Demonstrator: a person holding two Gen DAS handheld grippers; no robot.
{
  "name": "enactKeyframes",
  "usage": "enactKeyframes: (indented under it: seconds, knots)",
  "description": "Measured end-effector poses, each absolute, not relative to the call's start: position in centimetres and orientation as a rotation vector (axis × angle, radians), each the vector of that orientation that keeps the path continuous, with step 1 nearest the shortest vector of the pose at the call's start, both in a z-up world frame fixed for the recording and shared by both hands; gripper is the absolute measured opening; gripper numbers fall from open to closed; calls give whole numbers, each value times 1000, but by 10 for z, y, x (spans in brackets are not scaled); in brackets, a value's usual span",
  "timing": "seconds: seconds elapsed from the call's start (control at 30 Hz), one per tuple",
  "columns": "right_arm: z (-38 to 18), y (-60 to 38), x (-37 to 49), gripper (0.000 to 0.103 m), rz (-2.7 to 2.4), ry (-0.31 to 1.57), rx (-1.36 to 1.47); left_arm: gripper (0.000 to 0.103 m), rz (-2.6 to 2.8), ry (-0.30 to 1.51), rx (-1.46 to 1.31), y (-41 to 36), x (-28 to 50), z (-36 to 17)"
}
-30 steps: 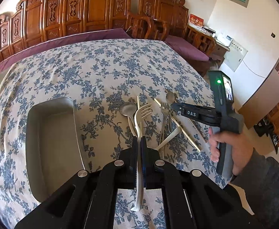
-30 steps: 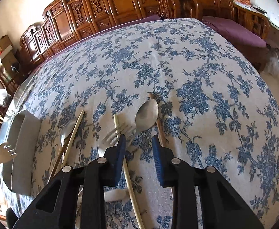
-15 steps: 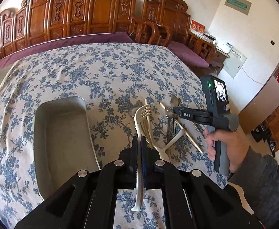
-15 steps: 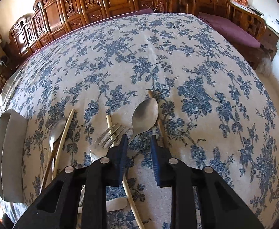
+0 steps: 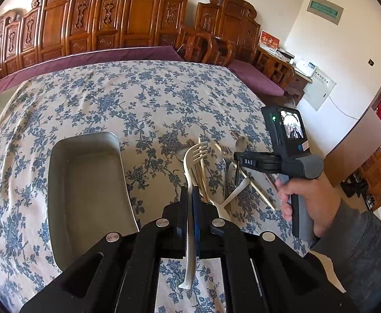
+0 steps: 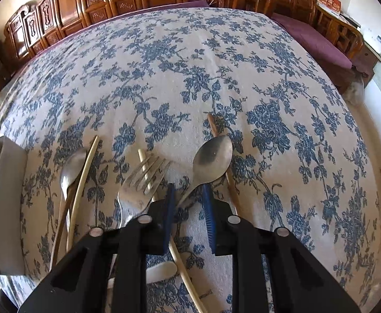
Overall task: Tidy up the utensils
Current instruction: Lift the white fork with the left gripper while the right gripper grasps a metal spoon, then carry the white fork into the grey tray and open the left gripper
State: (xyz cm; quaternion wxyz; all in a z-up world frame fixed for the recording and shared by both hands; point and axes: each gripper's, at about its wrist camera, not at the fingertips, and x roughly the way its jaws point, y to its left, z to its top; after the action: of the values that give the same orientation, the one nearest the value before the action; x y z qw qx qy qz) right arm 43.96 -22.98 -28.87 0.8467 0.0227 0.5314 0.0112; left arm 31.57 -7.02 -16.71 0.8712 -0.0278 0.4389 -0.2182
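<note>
My left gripper (image 5: pixel 189 195) is shut on the handle of a white plastic fork (image 5: pixel 194 154), held above the cloth just right of the grey metal tray (image 5: pixel 86 182). My right gripper (image 6: pixel 189 195) points down at the utensil pile. Its jaws are closing with the neck of a metal spoon (image 6: pixel 212 159) between them, and a gap still shows on both sides. A metal fork (image 6: pixel 146 174) lies just left of that spoon. In the left wrist view the right gripper (image 5: pixel 238 169) hovers over the pile, held by a hand (image 5: pixel 310 198).
Another metal spoon (image 6: pixel 72 167), a pale chopstick (image 6: pixel 82 182), a brown chopstick (image 6: pixel 227 174) and a white utensil handle (image 6: pixel 161 271) lie around the pile. The tray (image 6: pixel 5 208) sits at the far left. Carved wooden chairs (image 5: pixel 128 18) line the table's far side.
The right gripper's jaws have narrowed around the spoon's neck and tipped further down. The left gripper with the white fork has drifted, so the tray sits nearer the middle of its view.
</note>
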Motion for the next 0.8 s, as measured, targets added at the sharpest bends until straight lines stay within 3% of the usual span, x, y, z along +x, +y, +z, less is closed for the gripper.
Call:
enactKeyframes:
  seconds: [0.13,0.2,0.47,0.8]
  knots:
    - [-288,-231,436,5,26,1126,21,2,-458,913,-55,-71,316,-165]
    - [-288,-234,434,4,33,1125,21,2,-457,910,-55,-72,315,-164]
    - [-282,-244,424,4,50,1095,39,2,-426,900,-53,-59,314,-162]
    - [-229,-238,401,4,141,991,19,3,-302,884,-33,-13,323,-158]
